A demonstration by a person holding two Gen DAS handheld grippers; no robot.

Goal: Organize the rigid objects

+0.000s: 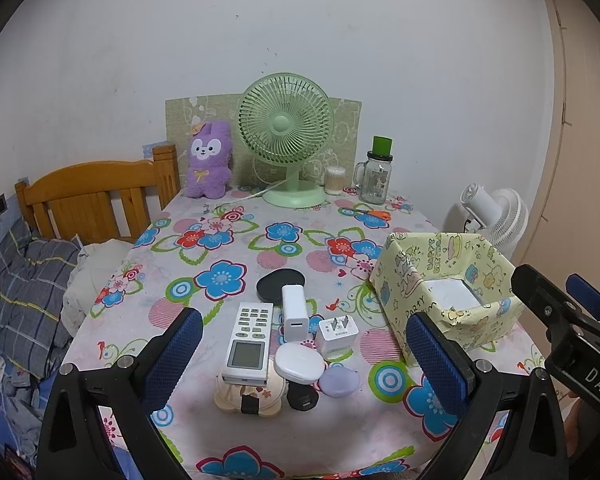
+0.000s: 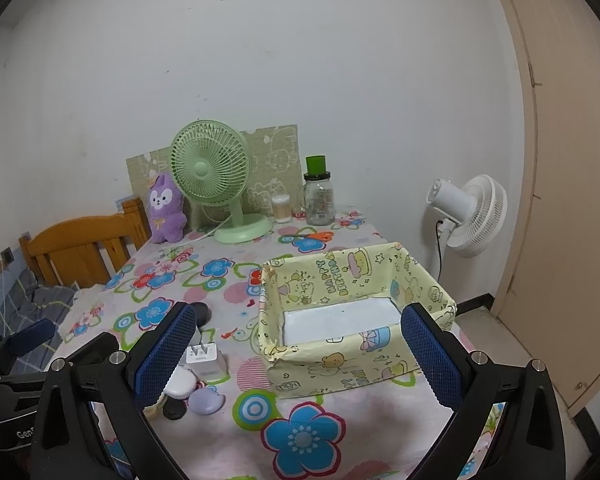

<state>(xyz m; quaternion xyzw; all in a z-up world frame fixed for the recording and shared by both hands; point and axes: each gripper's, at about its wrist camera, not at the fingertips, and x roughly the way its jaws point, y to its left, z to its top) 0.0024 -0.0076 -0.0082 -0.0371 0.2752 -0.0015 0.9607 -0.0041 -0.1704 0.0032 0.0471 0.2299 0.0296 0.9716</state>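
Observation:
A cluster of small items lies near the table's front: a white remote (image 1: 249, 340), a white power bank (image 1: 295, 312), a white plug adapter (image 1: 338, 336), a white oval case (image 1: 299, 362), a lilac case (image 1: 339, 383), a black disc (image 1: 281, 283) and a small black charger (image 1: 303, 398). My left gripper (image 1: 306, 354) hovers open above them. The yellow cartoon-print box (image 2: 340, 320) stands to the right, only its white floor showing inside. My right gripper (image 2: 298, 356) is open in front of the box. The plug adapter (image 2: 204, 360) and lilac case (image 2: 206, 400) show beside its left finger.
A green desk fan (image 1: 286, 136), a purple plush (image 1: 210, 160), a cotton-swab jar (image 1: 335, 180), a glass mug with green lid (image 1: 376, 176) and orange scissors (image 1: 374, 213) line the table's back. A wooden bed frame (image 1: 96, 196) is left; a white floor fan (image 2: 470, 214) right.

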